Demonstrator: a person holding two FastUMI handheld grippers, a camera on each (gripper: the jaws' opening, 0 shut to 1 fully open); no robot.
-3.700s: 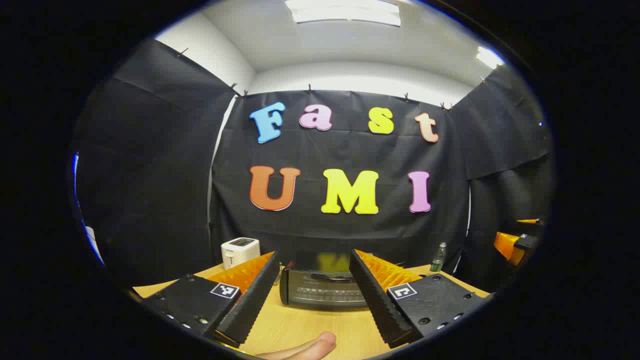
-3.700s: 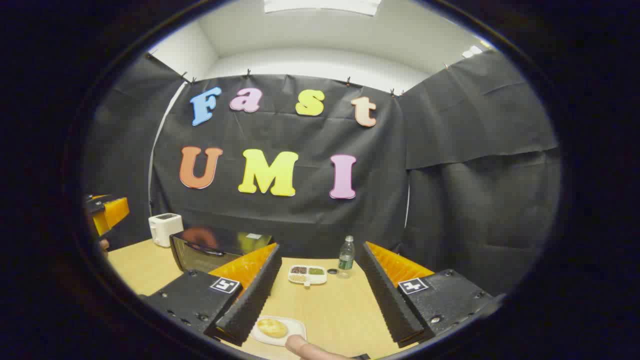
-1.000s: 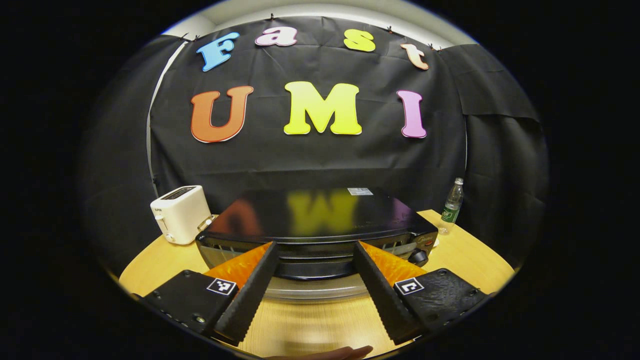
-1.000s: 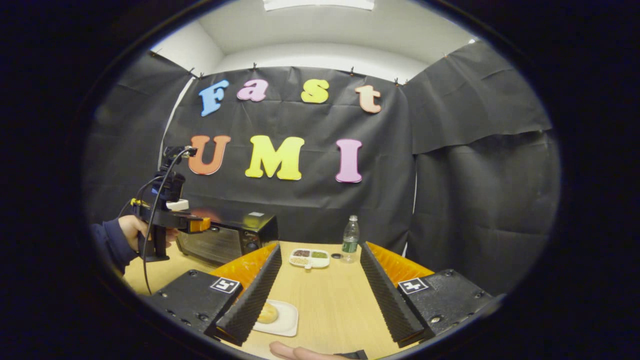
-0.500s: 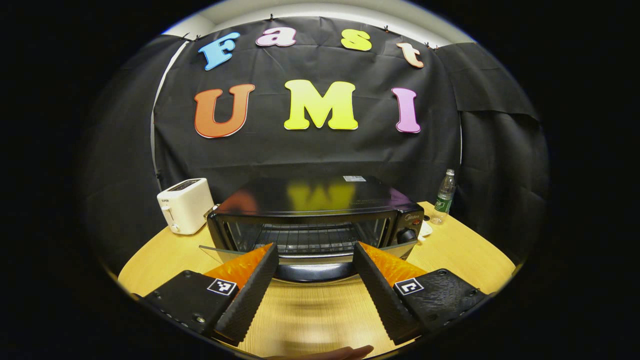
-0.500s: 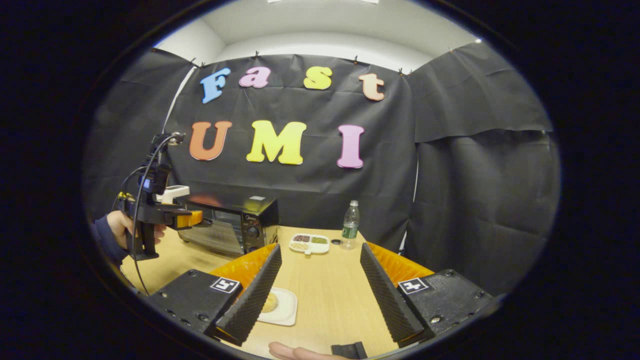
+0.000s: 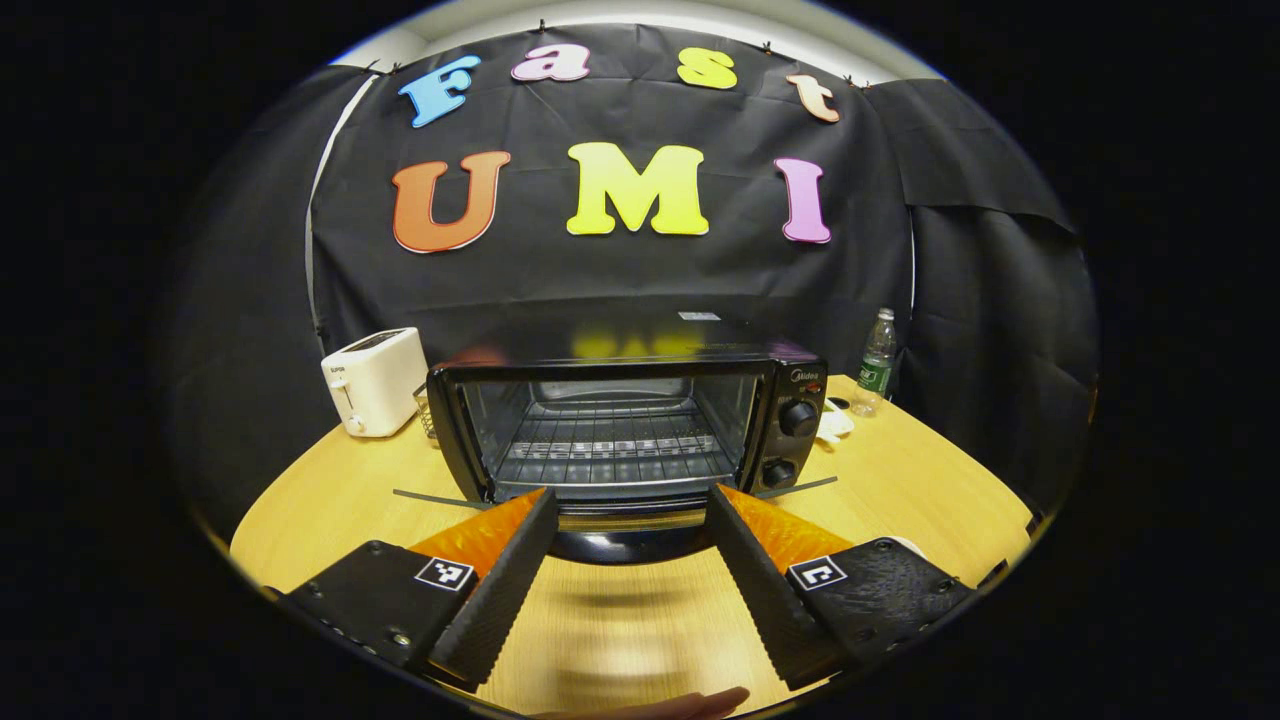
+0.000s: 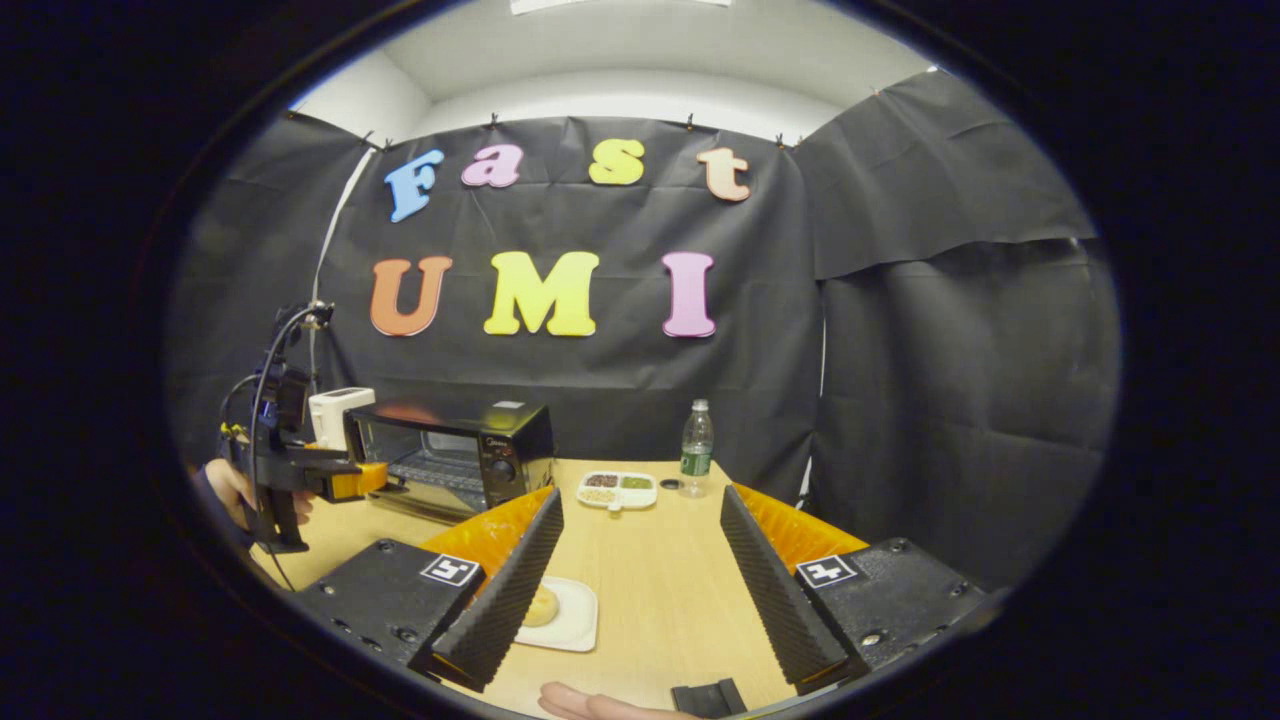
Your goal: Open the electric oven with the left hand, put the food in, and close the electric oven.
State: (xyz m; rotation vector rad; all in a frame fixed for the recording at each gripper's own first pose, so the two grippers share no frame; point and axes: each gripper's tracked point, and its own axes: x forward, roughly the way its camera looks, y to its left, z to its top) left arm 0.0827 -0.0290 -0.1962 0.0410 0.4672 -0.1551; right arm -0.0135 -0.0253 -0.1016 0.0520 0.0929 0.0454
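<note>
Oven (image 7: pixel 620 420), black, on the tabletop (image 7: pixel 900 490): door (image 7: pixel 615 520) dropped open and flat, wire rack (image 7: pixel 610 445) inside bare, two knobs (image 7: pixel 798 418) on its right side. Left gripper (image 7: pixel 625 540): fingers spread wide, nothing held, the door's handle lying between them. Right gripper (image 8: pixel 640 560): fingers likewise apart, holding nothing. Plate (image 8: pixel 575 615), white, near the right gripper's left finger: one bun (image 8: pixel 543 605) on it, partly hidden by that finger. Divided dish (image 8: pixel 618 489): small portions of brown and green. Bottle (image 8: pixel 696 438) just beside the dish. Toaster (image 7: pixel 375 380), white, left of the oven.
</note>
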